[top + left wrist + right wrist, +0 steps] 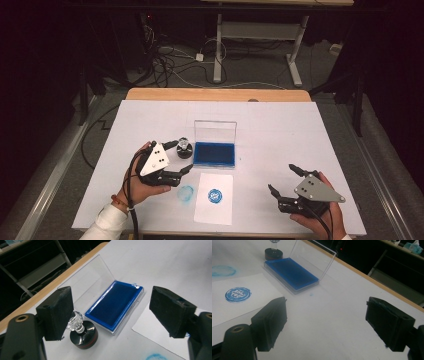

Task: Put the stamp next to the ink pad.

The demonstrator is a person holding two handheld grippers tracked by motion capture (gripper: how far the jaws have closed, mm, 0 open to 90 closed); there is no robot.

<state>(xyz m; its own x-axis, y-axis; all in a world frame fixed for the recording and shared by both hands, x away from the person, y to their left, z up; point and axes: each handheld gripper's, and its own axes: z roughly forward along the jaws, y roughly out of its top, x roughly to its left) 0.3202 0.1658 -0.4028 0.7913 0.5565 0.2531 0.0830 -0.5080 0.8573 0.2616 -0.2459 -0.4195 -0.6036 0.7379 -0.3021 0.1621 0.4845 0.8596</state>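
Right now the white table top spreads out under both my grippers, with a wooden edge along its far side. Beyond it a dark floor carries a tangle of cables and the legs of a second table.

Near the middle of the white surface sits the ink pad case: its clear lid stands up at the far side, and the tray holds a deep blue pad that covers its whole inside.

A sheet of paper lies just in front of the case, with a round blue print on it. A fainter blue ring marks the table just left of the sheet.

The stamp, a black round base with a clear knob, stands upright just left of the case.

My left gripper is spread wide around the stamp, one jaw just beside the knob, not squeezing it. My right gripper hangs agape and empty, well apart to the right.
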